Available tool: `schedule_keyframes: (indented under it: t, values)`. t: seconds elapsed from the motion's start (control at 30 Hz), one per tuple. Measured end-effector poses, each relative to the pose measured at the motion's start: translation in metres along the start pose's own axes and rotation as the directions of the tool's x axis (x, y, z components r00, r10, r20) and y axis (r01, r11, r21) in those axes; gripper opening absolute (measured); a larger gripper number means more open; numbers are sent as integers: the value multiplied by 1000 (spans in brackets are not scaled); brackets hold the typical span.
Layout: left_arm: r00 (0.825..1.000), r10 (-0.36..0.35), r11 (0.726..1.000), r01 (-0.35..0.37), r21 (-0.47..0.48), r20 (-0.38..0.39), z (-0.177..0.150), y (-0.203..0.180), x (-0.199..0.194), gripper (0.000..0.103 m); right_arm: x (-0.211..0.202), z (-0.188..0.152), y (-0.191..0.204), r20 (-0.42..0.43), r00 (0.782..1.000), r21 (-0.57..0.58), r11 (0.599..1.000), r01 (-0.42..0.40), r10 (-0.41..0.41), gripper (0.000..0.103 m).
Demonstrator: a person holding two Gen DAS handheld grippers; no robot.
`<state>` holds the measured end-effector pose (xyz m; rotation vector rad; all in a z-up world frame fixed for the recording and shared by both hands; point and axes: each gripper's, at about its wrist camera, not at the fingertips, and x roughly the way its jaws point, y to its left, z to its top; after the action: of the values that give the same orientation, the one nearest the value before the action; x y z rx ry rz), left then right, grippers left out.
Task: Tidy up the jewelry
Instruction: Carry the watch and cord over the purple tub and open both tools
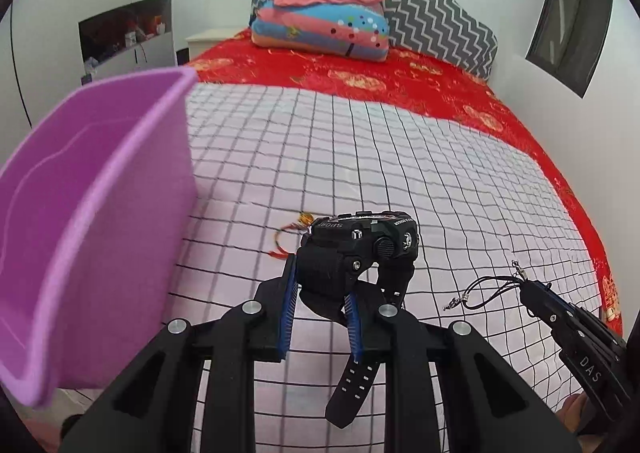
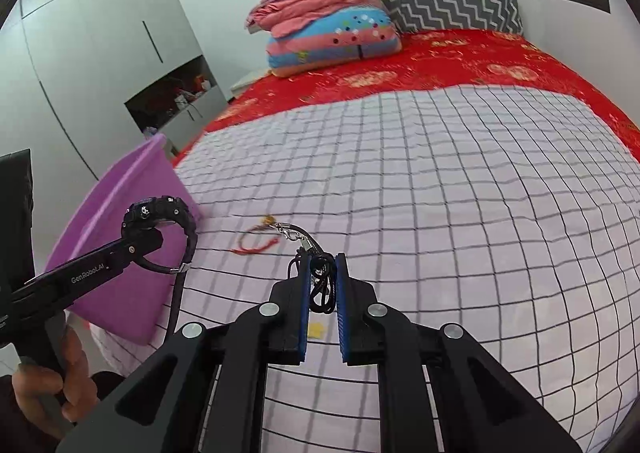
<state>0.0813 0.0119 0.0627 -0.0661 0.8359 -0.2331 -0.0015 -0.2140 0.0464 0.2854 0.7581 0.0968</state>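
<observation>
Black sport watch [image 1: 362, 249] — chunky, strap dangling — beside purple bin [image 1: 92, 221]

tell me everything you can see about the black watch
The black watch is a chunky digital sports model, apparently plastic or resin, with "SPORT" on its bezel, a knurled side button and a perforated strap ending in a metal buckle. The left gripper is shut on its strap beside the case, holding it in the air above the checked blanket, face upward, the free strap end dangling. It hangs next to the purple bin, not inside it, and touches nothing but the fingers.
</observation>
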Motion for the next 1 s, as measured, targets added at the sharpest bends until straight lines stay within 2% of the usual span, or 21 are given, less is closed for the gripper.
schedule_keyframes:
  t: [0.23, 0.47, 0.57, 0.77, 0.9, 1.0]
  values:
    - [998, 22, 1000, -22, 2, 56, 23, 45, -44, 22, -14, 18, 62, 46, 995, -39, 995, -92, 93, 11]
    - [994, 68, 998, -69, 2, 89, 39, 101, -74, 22, -13, 37, 136, 66, 978, -112, 976, -189, 197, 11]
    - [993, 79, 997, -79, -8, 92, 41, 127, -81, 22, -6, 44, 169, 57, 968, -149, 961, -232, 243, 11]
    - [997, 39, 996, -33, -87, 67, 45, 175, -87, 22, 17, 49, 234, 16, 951, -223, 928, -297, 309, 11]
    - [998, 19, 994, -13, -106, 64, 44, 193, -87, 22, 33, 50, 265, -18, 944, -249, 913, -323, 329, 11]
    - [998, 31, 993, -24, -114, 60, 43, 207, -85, 21, 49, 50, 284, -51, 941, -259, 905, -337, 336, 11]
